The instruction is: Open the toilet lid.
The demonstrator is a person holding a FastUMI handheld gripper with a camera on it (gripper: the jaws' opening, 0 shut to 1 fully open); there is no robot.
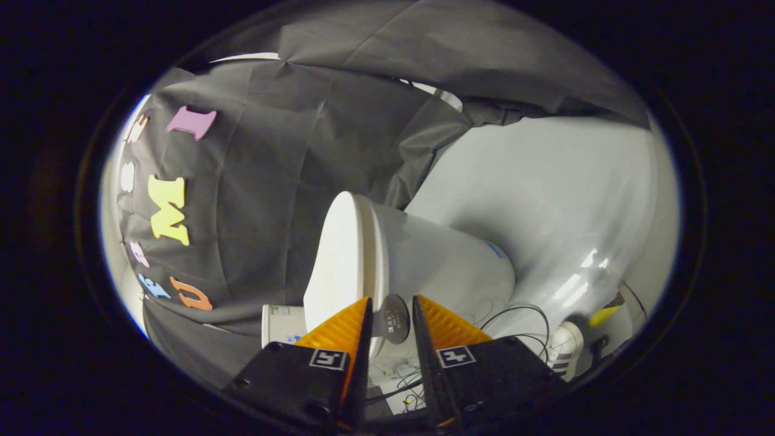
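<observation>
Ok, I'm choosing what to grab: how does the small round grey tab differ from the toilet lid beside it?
The toilet lid is white, broad and oval; the round tab is grey, small and disc-shaped. The lid lies shut against the bowl, beyond the fingertips; the tab sits between the fingers of the hand-held gripper, though whether they press on it is unclear. Both look flat and smooth.

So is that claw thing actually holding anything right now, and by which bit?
Nothing is held. The gripper is open; a grey round tab by the toilet lid's edge sits between its fingers, with gaps on both sides.
</observation>
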